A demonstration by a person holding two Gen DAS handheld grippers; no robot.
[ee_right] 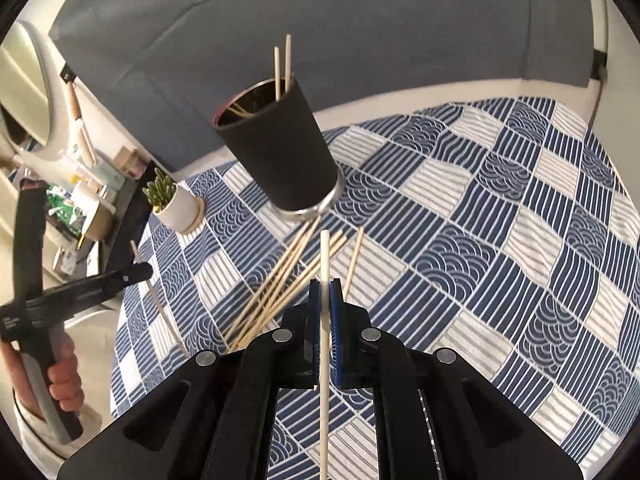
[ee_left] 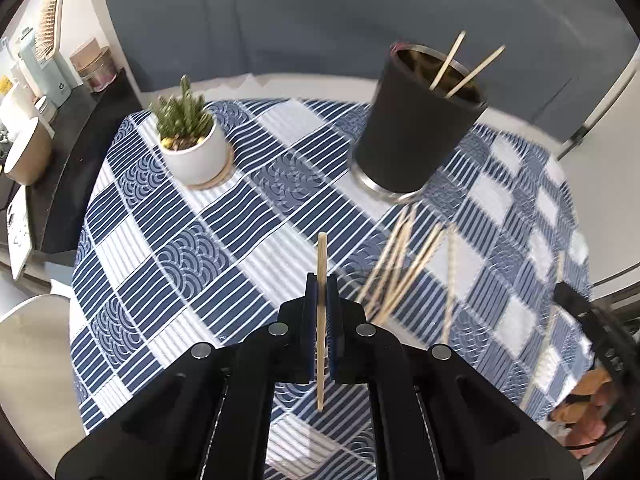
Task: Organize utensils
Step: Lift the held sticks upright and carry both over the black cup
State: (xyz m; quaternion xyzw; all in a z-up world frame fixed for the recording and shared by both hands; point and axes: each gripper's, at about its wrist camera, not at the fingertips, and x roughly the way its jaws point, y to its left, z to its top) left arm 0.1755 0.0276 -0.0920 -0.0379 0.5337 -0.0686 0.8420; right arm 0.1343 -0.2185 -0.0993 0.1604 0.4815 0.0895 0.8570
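A black cup [ee_left: 416, 120] with a steel base stands on the blue patterned tablecloth [ee_left: 200, 240] and holds two chopsticks [ee_left: 468, 66]. Several loose chopsticks [ee_left: 400, 264] lie on the cloth in front of it. My left gripper [ee_left: 321, 280] is shut on one wooden chopstick [ee_left: 321, 264], held above the cloth. In the right wrist view the cup [ee_right: 280, 152] is ahead, with the loose chopsticks [ee_right: 280, 280] below it. My right gripper [ee_right: 325, 286] is shut on a pale chopstick [ee_right: 325, 256]. The left gripper [ee_right: 140, 272] shows at the left, holding its chopstick.
A small cactus in a white pot [ee_left: 192, 140] stands on the cloth at the far left. A dark shelf [ee_left: 60, 140] with bottles and jars runs along the left. A grey wall panel [ee_left: 320, 20] lies behind the table.
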